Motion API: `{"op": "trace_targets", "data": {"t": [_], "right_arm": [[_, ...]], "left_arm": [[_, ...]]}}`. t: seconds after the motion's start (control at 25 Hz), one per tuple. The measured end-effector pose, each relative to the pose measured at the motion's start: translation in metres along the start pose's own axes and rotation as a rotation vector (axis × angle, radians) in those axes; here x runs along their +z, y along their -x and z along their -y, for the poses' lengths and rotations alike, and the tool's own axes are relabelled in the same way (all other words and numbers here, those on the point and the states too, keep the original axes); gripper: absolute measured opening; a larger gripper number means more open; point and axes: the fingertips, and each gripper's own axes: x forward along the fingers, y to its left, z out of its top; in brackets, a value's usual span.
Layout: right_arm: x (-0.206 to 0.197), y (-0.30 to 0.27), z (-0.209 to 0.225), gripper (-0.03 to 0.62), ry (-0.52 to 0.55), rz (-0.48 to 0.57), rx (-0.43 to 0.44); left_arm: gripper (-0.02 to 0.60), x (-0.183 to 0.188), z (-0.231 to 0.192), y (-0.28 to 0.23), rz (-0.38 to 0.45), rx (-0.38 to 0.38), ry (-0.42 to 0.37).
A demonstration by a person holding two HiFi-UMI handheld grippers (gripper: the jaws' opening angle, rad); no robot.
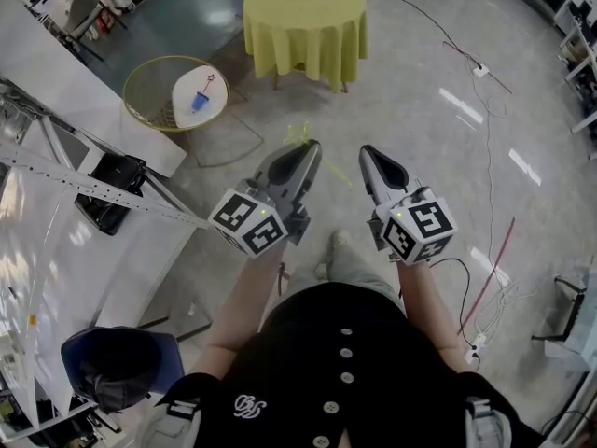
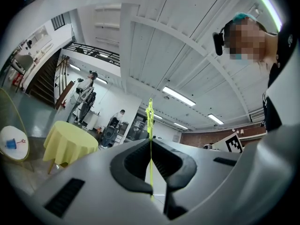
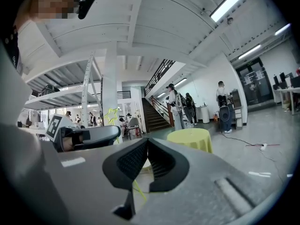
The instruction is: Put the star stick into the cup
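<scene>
A thin yellow-green star stick (image 2: 150,118) stands up between the jaws of my left gripper (image 2: 150,139), which is shut on it. In the head view the star end (image 1: 298,134) pokes out past the left gripper (image 1: 314,145). The small blue cup (image 1: 200,102) stands far off at the upper left on a white round tabletop (image 1: 187,112), with a red-tipped star stick (image 1: 214,78) in it. The cup (image 2: 10,144) also shows small at the left edge of the left gripper view. My right gripper (image 1: 366,150) is beside the left one, shut (image 3: 148,140) and empty.
A round table under a yellow cloth (image 1: 306,17) stands ahead. A metal truss (image 1: 84,180) and a white wall run along the left. A dark chair (image 1: 117,362) is at the lower left. Cables (image 1: 485,287) lie on the floor at the right. People stand in the background (image 3: 176,104).
</scene>
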Motion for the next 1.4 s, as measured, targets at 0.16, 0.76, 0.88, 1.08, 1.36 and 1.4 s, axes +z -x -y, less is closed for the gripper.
{"op": "trace_targets", "data": {"t": [0.16, 0.76, 0.88, 1.08, 1.36, 1.4], "right_arm": [[-0.002, -0.016, 0.01, 0.003, -0.027, -0.005, 0.015], [0.023, -0.135, 0.109, 0.004, -0.029, 0.003, 0.094], [0.035, -0.162, 0.133, 0.003, -0.014, 0.003, 0.115], [0.053, -0.203, 0.174, 0.004, 0.01, -0.01, 0.151], [0.057, -0.238, 0.216, 0.004, 0.002, -0.029, 0.156], [0.056, -0.241, 0.22, 0.003, -0.006, -0.03, 0.153]], "left_arm": [[0.014, -0.001, -0.014, -0.014, 0.003, 0.0, 0.003], [0.014, 0.003, -0.108, -0.123, -0.001, 0.043, 0.001], [0.014, 0.015, -0.132, -0.153, 0.015, 0.062, -0.014], [0.014, 0.03, -0.164, -0.207, 0.062, 0.076, -0.025], [0.014, 0.027, -0.194, -0.25, 0.051, 0.109, -0.011], [0.014, 0.026, -0.197, -0.253, 0.041, 0.114, -0.008]]}}
